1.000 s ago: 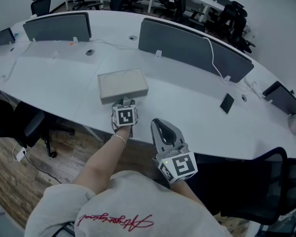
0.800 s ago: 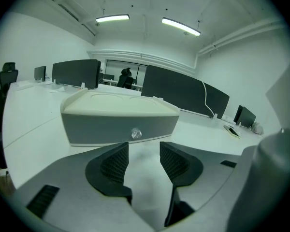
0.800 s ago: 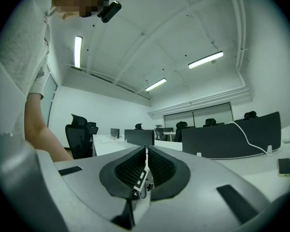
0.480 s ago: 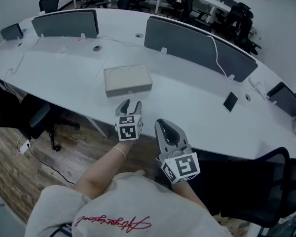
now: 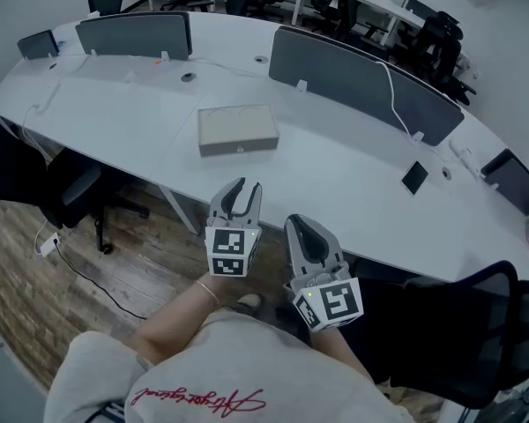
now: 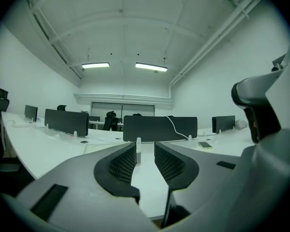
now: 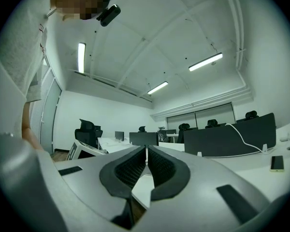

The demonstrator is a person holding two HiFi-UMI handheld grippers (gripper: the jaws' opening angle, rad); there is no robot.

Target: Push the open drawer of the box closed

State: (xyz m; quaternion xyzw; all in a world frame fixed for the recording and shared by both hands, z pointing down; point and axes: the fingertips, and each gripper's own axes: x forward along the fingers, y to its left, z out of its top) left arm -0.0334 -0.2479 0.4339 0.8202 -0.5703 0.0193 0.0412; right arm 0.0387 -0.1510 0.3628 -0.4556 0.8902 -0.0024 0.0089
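Observation:
The beige box [image 5: 238, 129] lies flat on the white table [image 5: 335, 183], with its drawer front flush with the near side. My left gripper [image 5: 238, 186] hangs before the table's near edge, well short of the box and not touching it. Its jaws are closing with a gap still between the pads and nothing in it, as the left gripper view [image 6: 145, 148] shows. My right gripper [image 5: 302, 227] is held beside it, closer to my body, its jaws together and empty [image 7: 146, 151].
Grey divider screens [image 5: 134, 35] [image 5: 361, 77] stand along the table's far side, with a white cable over the right one. A dark phone [image 5: 414, 177] lies to the right. Office chairs stand at the left [image 5: 66, 192] and lower right [image 5: 463, 324].
The left gripper has drawn back from the box front toward my body, past the table edge, and its jaws have narrowed. The right gripper has hardly moved.

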